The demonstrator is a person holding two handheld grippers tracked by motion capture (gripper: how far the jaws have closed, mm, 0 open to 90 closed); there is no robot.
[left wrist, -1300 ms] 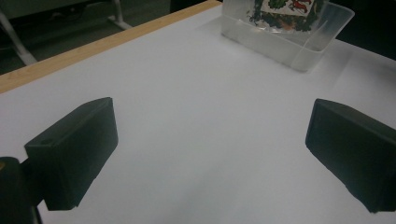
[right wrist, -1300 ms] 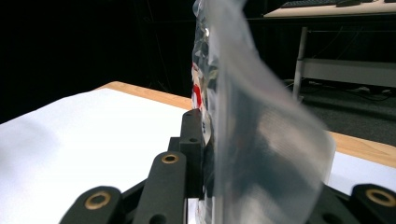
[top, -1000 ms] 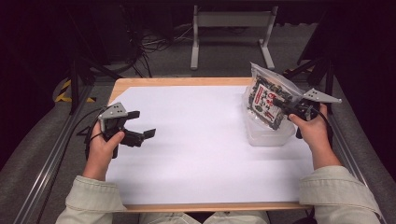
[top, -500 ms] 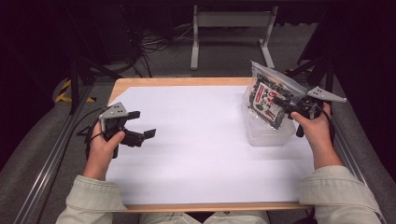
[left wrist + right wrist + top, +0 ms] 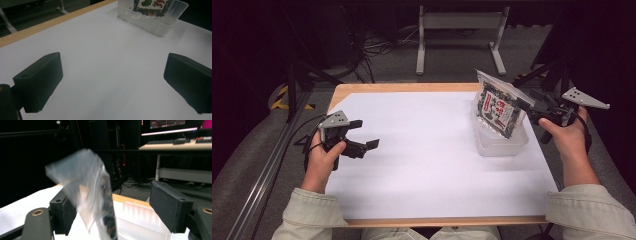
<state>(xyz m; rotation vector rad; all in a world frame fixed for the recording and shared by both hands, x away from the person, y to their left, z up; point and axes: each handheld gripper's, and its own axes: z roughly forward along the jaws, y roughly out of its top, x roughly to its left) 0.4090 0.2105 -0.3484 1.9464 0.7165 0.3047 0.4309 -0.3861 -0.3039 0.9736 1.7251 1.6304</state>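
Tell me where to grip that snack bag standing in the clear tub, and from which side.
Grip the snack bag by its flat clear top strip, which sticks up above the clear tub. Probably come from the right edge, where the open right gripper already is; the tub walls shield its lower part.

bag: clear, with a black, white and red print
tub: clear
table: white top, light wood edge
grippers: black, grey plates
sleeves: pale beige
floor: grey
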